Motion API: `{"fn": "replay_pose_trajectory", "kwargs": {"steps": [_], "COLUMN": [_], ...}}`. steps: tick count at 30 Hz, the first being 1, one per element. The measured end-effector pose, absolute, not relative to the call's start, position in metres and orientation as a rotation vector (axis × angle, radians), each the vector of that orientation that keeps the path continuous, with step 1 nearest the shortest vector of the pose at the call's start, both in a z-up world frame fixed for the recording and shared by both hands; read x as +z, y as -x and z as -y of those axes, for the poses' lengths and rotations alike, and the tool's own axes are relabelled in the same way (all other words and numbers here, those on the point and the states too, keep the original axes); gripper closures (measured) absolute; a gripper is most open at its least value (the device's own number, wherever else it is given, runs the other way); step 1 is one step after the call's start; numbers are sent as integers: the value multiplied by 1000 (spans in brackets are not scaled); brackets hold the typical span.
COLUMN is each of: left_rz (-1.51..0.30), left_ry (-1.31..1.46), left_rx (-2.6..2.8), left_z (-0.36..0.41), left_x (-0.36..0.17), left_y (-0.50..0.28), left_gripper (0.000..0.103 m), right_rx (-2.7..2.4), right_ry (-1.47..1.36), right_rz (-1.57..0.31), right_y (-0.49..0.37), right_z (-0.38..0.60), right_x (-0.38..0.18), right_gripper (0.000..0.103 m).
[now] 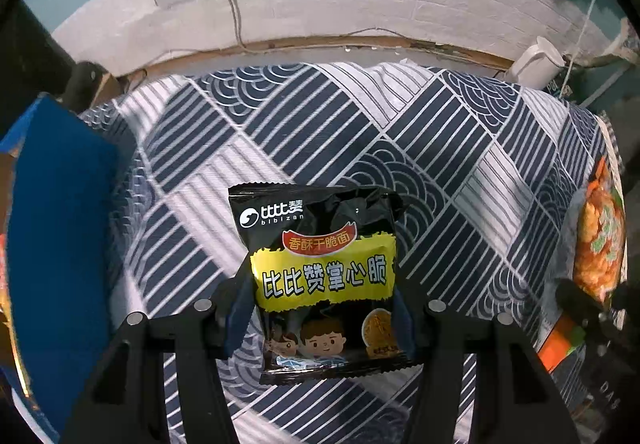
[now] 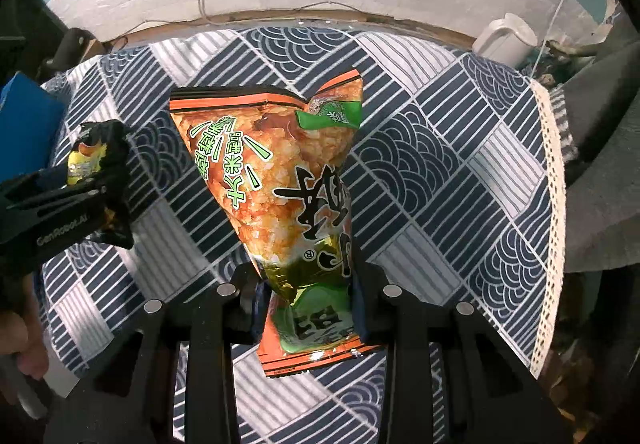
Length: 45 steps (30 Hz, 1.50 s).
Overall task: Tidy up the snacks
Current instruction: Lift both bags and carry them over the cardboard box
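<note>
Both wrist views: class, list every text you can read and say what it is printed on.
"比比赞 bibizan", "香酥干脆面", "比比赞掌心脆": black packet in the left gripper.
"GenRobot.AI": left gripper's body, right wrist view.
"大米", "®": upside-down, orange bag in the right gripper; its other print is unreadable.

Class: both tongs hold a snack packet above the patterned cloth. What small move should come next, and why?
Probably carry the black packet in the left tongs toward the blue box on its left. Both packets are already gripped and lifted, and that box is the only container visible.
</note>
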State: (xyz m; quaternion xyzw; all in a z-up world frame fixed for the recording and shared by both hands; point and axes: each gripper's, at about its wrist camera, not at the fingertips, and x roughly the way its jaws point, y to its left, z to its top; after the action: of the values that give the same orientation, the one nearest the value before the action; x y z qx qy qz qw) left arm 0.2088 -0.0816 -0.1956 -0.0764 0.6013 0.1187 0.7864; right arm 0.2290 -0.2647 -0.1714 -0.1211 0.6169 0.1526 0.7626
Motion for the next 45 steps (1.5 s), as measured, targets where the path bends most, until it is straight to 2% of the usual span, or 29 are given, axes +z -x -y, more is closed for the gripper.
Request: {"fn": "replay_pose_trajectory", "kwargs": {"steps": [27, 45], "left_rz": [-1147, -1076], "left_ry": [-8, 21], "left_rx": [202, 220], "left_z": [47, 15], "left_x": [-107, -81], "left_y": [-96, -51], "left_gripper": [43, 43], "right_rx": [431, 524], "right_ry": [233, 241], "right_rz": [-1249, -1209], "right_y": [-144, -119], "right_z": [227, 173], "right_x": [-98, -73], "right_gripper": [72, 72]}}
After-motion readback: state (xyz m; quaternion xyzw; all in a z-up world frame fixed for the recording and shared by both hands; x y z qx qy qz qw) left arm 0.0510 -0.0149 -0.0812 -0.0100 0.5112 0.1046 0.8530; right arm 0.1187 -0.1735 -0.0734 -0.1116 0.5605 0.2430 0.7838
